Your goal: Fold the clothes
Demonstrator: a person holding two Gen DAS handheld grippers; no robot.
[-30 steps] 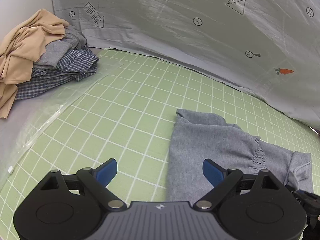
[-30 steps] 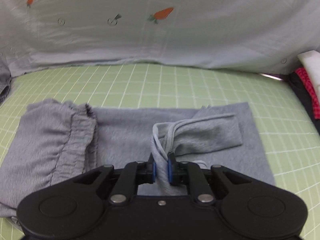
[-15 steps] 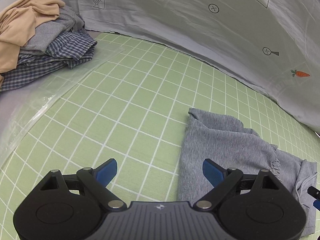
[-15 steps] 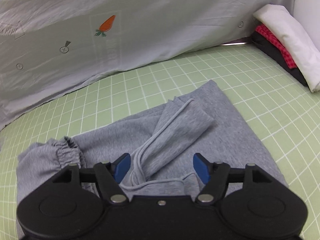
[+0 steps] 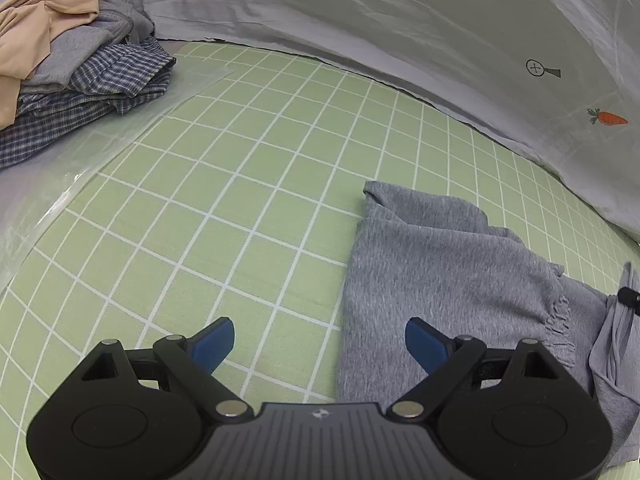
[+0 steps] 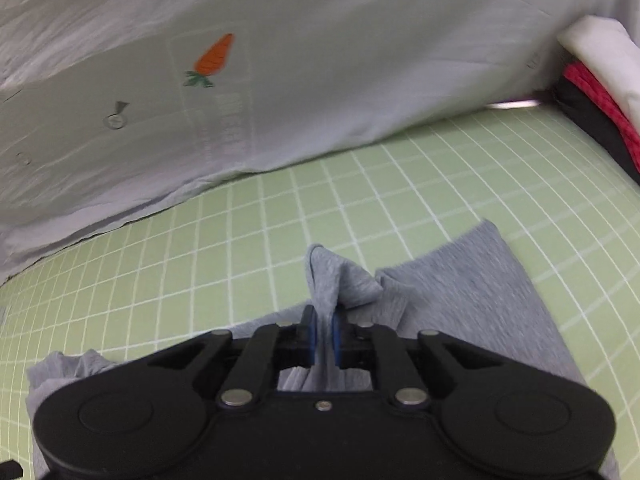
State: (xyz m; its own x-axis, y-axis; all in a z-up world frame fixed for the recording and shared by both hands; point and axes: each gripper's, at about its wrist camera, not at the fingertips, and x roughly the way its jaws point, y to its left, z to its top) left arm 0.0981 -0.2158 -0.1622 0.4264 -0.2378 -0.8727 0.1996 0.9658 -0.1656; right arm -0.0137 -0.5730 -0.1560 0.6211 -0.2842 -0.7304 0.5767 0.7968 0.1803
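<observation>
Left wrist view, near to far: left gripper [image 5: 320, 340] at bottom centre, jaws spread wide, nothing between them. Its blue pads [image 5: 214, 342] sit over the green grid mat [image 5: 224, 208], the right pad over the left edge of the grey garment [image 5: 448, 272]. Garment lies flat on the mat, lower right of frame, with a gathered elastic band [image 5: 560, 316] toward the right edge. Further back, upper left corner: a pile of clothes [image 5: 68, 64], tan piece on top, grey under it, blue check at the bottom. It sits off the mat. A grey sheet [image 5: 400, 32] with printed arrows, crossed circles and a carrot fills the far side.

Right wrist view, near to far: right gripper [image 6: 323, 336] bottom centre, jaws pinched nearly together on a raised fold of the grey garment [image 6: 460, 304]. The fold stands up between the pads in a peak; the rest of the cloth spreads on the mat [image 6: 240, 240] lower centre and right. Beyond it, bare mat, then the same sheet [image 6: 320, 60] with the carrot print at upper left. Upper right corner: a stack of folded clothes [image 6: 596, 92], white on top, red and black below. Frame is slightly blurred.
</observation>
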